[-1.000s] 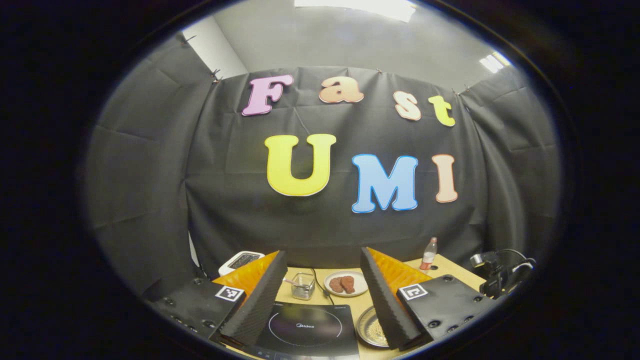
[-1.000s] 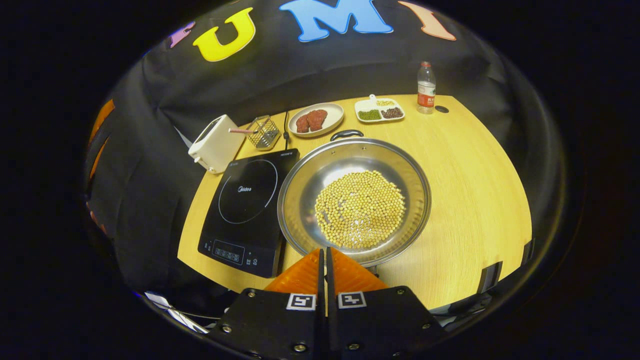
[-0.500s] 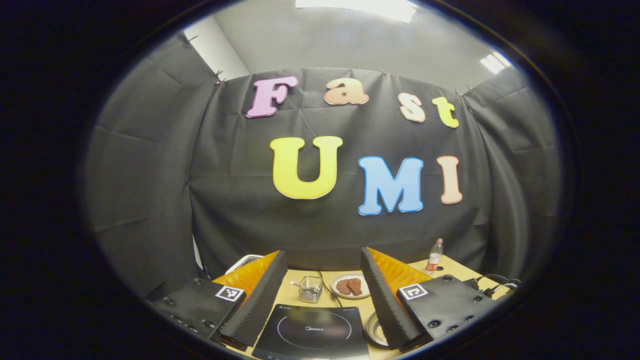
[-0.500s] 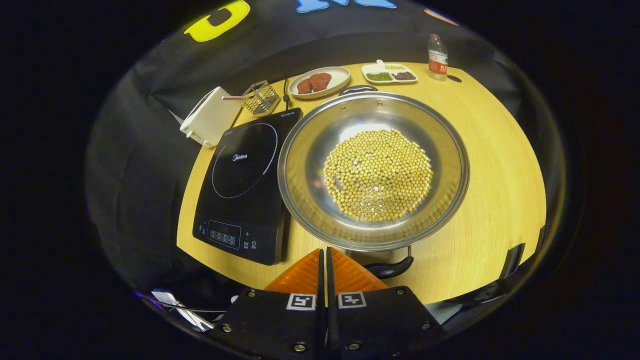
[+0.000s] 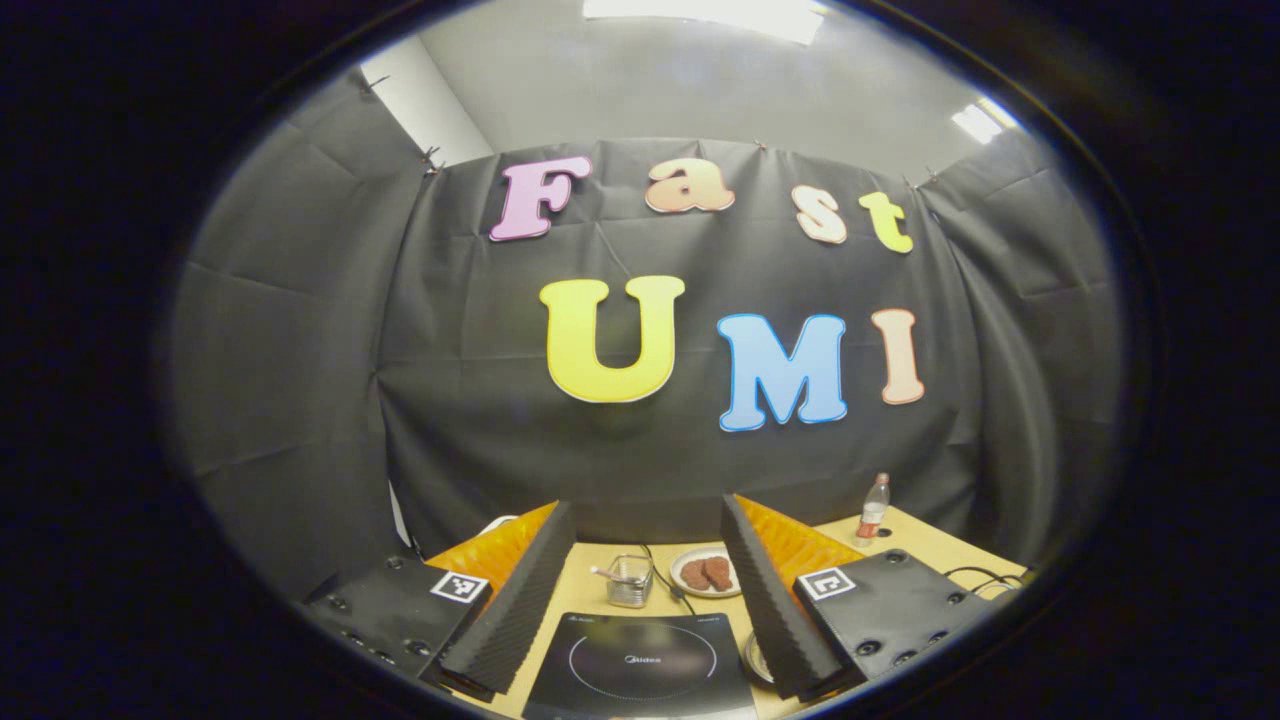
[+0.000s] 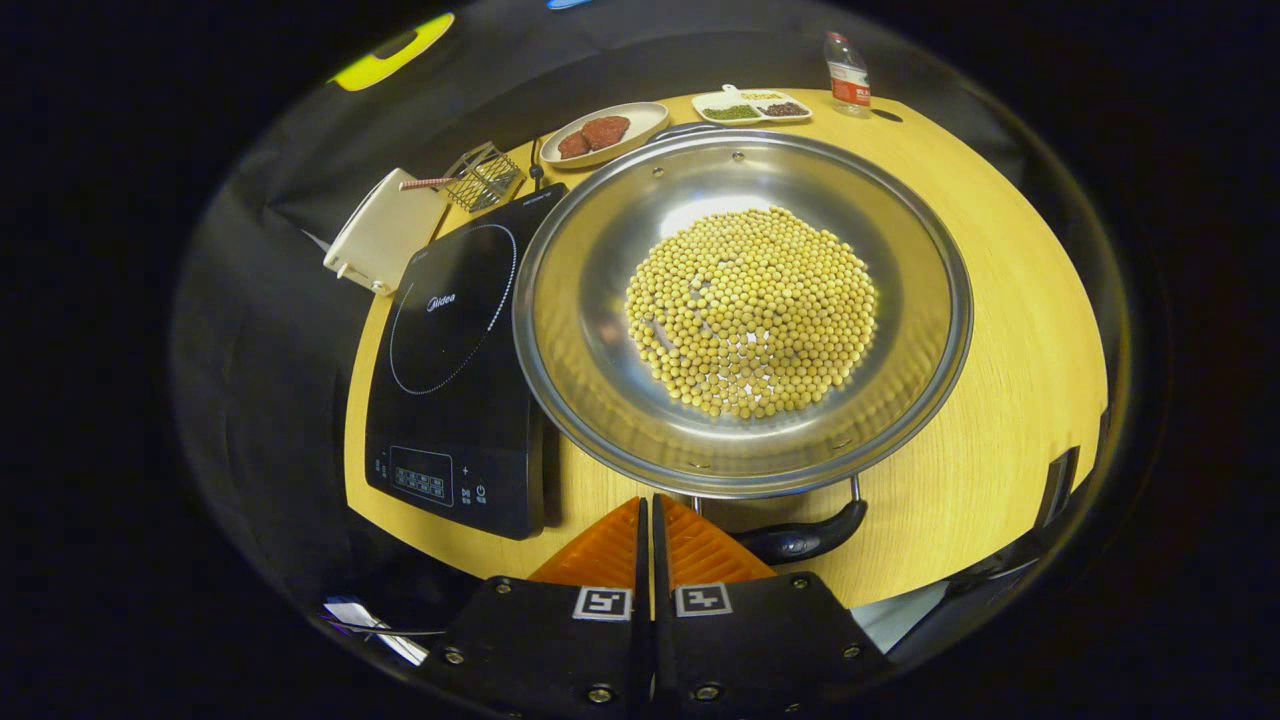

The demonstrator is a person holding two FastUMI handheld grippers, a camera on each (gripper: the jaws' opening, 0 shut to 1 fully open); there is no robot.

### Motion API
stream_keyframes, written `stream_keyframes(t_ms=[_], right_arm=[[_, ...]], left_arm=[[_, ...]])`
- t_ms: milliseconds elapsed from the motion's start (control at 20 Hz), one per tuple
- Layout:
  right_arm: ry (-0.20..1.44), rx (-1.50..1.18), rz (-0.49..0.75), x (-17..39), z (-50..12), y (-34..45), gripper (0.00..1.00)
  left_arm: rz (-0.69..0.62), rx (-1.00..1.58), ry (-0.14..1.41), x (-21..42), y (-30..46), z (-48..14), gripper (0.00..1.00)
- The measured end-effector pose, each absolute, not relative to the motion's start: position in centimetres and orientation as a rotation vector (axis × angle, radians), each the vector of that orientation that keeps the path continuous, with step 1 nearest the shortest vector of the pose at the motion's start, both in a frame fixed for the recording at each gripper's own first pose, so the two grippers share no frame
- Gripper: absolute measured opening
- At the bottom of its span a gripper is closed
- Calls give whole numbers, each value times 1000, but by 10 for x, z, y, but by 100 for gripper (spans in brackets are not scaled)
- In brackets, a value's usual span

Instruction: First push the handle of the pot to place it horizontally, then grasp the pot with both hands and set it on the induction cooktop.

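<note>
Right gripper view: we look down on the pot, a wide steel pan of yellow beans, sitting on the table just right of the cooktop, its rim overlapping the cooktop's edge. The near handle is black and lies beside the right gripper, whose 2 orange fingers are pressed together, holding nothing. Behind sit a white box, wire basket, meat plate, divided dish and bottle.

Left gripper view: we face the booth wall. The left gripper is spread wide and empty above the cooktop; a sliver of pot shows by its right finger.

Since 1.0 s ago the pot looms larger in the right gripper view and its near handle has come into sight. In the left gripper view less pot shows.
</note>
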State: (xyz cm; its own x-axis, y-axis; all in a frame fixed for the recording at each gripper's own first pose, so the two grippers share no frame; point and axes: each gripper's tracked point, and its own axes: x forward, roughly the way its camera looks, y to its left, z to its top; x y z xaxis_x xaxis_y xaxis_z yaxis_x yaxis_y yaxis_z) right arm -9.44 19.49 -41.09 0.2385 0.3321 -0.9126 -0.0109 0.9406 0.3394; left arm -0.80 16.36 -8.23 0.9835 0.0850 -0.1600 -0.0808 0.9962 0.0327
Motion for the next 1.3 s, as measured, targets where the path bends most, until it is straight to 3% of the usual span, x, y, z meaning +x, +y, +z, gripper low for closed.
stream_keyframes(t_ms=[550,1300], right_arm=[[1286,346,141,-88,-420,160,2],[1318,285,185,-83,-424,98,2]], left_arm=[[44,16,158,-12,154,-83,99],[48,30,145,8,74,-69,99]])
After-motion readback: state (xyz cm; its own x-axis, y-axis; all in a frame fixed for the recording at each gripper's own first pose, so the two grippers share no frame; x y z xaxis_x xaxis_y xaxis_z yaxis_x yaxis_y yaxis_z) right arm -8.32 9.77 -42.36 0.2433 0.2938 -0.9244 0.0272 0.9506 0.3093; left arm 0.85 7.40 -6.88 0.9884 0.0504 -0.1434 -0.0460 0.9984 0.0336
